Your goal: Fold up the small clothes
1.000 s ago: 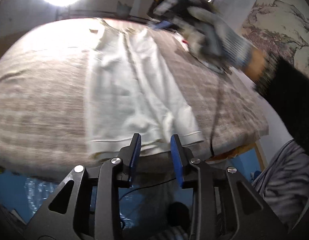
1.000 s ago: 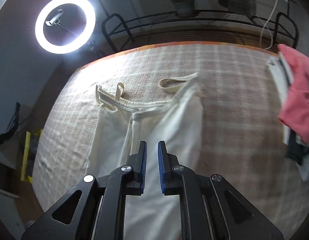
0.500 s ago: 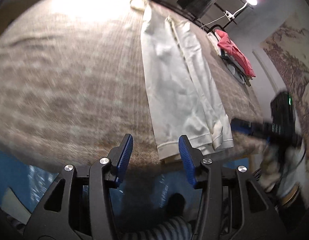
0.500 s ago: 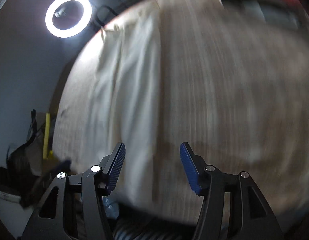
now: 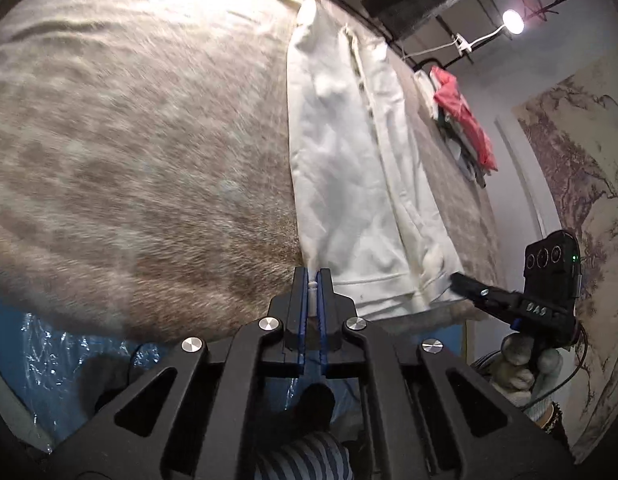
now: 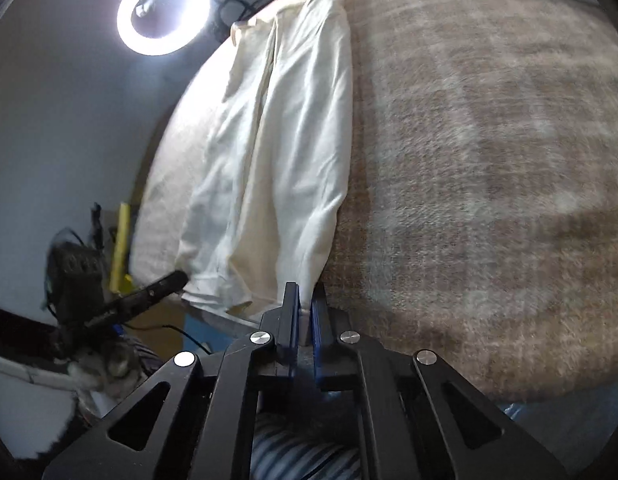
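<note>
A cream-white garment lies stretched lengthwise on the checked beige tablecloth, its hem at the near table edge. My left gripper is shut on the hem's left corner. My right gripper is shut on the hem's right corner; the garment also shows in the right wrist view. Each gripper appears in the other's view: the right one at the hem's right corner, the left one at the left corner.
A pile of clothes with a pink piece on top sits at the far right of the table. A ring light stands behind the far edge. Blue plastic hangs below the near table edge.
Both grippers were open half a second ago near the hem. They have moved onto the hem corners and shut on the cloth.
</note>
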{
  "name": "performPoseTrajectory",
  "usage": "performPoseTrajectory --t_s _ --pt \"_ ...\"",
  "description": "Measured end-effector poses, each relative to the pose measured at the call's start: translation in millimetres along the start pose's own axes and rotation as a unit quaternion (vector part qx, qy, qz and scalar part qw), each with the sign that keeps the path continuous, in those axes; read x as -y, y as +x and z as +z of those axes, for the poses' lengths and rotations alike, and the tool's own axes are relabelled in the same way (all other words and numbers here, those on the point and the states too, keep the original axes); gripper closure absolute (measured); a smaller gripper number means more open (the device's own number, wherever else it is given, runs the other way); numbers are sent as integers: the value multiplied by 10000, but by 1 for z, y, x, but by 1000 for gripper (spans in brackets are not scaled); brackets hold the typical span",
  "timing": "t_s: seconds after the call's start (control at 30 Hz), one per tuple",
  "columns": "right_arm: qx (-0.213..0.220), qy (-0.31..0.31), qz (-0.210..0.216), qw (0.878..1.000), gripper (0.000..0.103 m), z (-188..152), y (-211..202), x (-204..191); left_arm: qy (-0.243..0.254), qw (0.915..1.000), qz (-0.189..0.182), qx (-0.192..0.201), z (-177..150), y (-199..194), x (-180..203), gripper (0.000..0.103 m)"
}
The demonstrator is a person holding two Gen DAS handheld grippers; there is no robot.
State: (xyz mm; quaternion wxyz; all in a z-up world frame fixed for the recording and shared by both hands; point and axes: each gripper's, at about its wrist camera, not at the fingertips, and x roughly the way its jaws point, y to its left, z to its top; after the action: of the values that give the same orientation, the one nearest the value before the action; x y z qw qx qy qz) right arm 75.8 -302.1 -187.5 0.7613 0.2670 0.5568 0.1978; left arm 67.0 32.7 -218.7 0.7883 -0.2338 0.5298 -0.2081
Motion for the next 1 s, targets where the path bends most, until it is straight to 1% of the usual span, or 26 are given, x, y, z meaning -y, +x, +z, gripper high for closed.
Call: performPoseTrajectory --t_s 0.03,0.1,0.13,0.2,0.23,0.3,0.37,0.57,0.6,0.63,0.73,0.9,1.0 --pt "103 77 162 9998 99 0 -7 2 24 9999 72 83 -2 -5 0 102" --pt "292 138 272 9991 99 -2 -18 2 88 9998 123 115 -4 -5 1 102" --pt "300 84 231 9992 99 -3 -17 1 105 9998 165 52 -5 -2 0 102" --pt "178 9 11 9998 99 -5 -10 3 56 9997 197 -113 -8 8 -5 102" --pt "80 4 -82 9999 99 -6 -2 2 49 9998 179 -103 -9 9 -6 102" --pt "22 1 -174 9998 99 -6 5 3 67 9998 173 -96 -7 8 -5 103" --pt "40 75 -71 9999 99 -6 8 1 83 9998 160 -71 -5 5 -3 103" --pt "149 306 395 9986 99 -1 -5 13 35 10000 29 -8 2 0 5 103" --pt "165 324 465 9983 99 0 -16 24 29 10000 8 11 5 -1 7 103" --pt "194 343 533 9978 99 -2 -21 27 23 10000 -19 34 8 -2 9 103" --pt "302 390 665 9966 99 9 -26 31 41 9999 -58 146 22 -5 15 103" --pt "571 383 760 9947 99 36 -35 31 36 9993 -62 374 52 -7 21 103" --pt "738 323 763 9938 99 55 -35 27 51 9989 -28 469 74 -1 25 103"
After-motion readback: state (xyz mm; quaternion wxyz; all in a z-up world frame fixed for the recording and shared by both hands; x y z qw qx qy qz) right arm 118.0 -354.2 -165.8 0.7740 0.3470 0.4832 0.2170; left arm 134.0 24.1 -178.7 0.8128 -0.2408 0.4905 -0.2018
